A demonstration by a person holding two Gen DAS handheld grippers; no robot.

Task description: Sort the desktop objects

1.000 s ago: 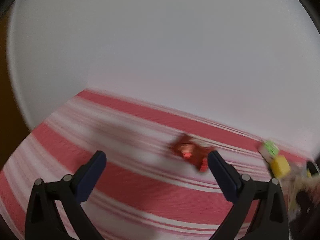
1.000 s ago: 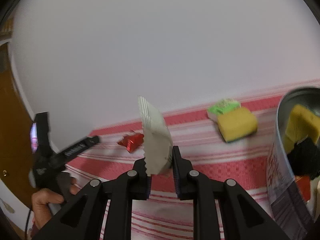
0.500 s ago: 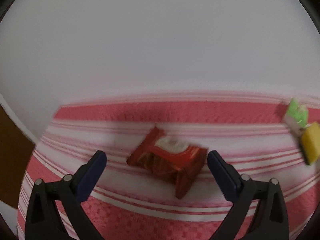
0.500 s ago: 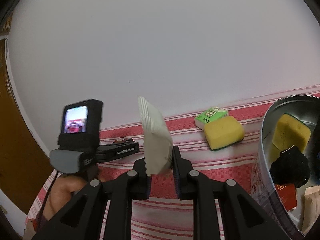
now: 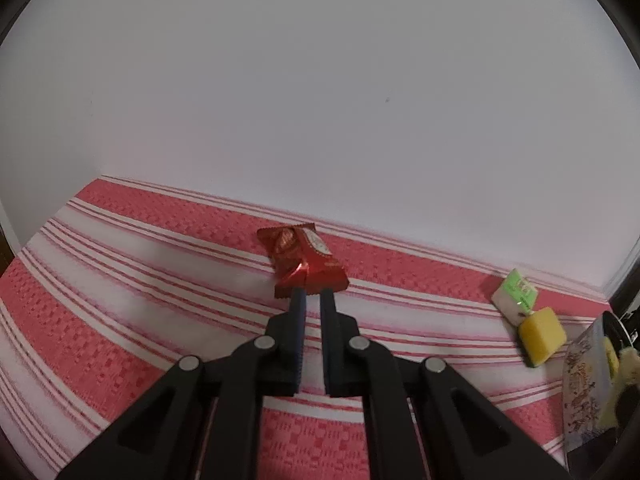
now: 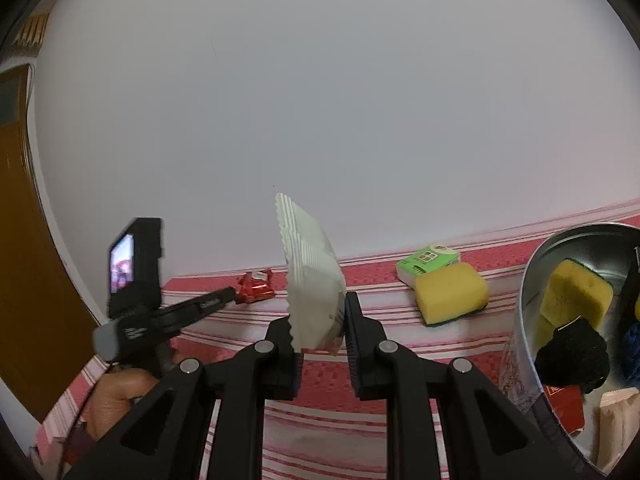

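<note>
1. left gripper (image 5: pixel 310 294) clamped on the near edge of the red wrapper (image 5: pixel 301 257), pinched at the fingertips; wrapper lying on the striped cloth (image 5: pixel 120 280) just ahead of the tips.
2. right gripper (image 6: pixel 320 320) clenched on a white sachet (image 6: pixel 312 276), held upright and sticking up above the fingers.
3. right of the right gripper: yellow sponge (image 6: pixel 450 298) touching a green-and-white pack (image 6: pixel 426 260) behind it, both on the cloth.
4. farther right: metal tin (image 6: pixel 532 280) holding another sponge (image 6: pixel 576 294) and dark items.
5. left of the right gripper: a hand (image 6: pixel 116 400) under the left gripper's camera body (image 6: pixel 134 268).
</note>
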